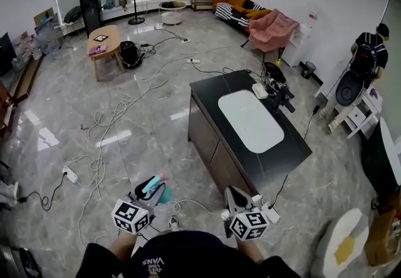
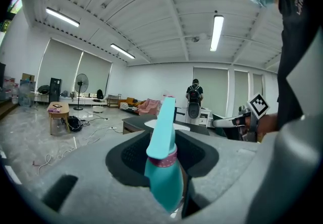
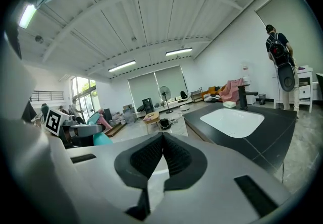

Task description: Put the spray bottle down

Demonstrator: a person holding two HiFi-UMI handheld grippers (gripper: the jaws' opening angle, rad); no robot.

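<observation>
Spray bottle (image 2: 164, 167) pinched upright in left gripper (image 1: 149, 195); right gripper (image 3: 161, 140) pressed together, empty. Best stood upright on the desk's (image 1: 213, 92) bare top, then released.

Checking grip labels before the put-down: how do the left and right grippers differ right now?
1. The left gripper is clamped on the teal spray bottle; the right gripper holds nothing.
2. The left gripper's jaws stand apart by the bottle's width; the right gripper's jaws meet at the tips.
Shared: both are short of the black counter, not over it.
</observation>
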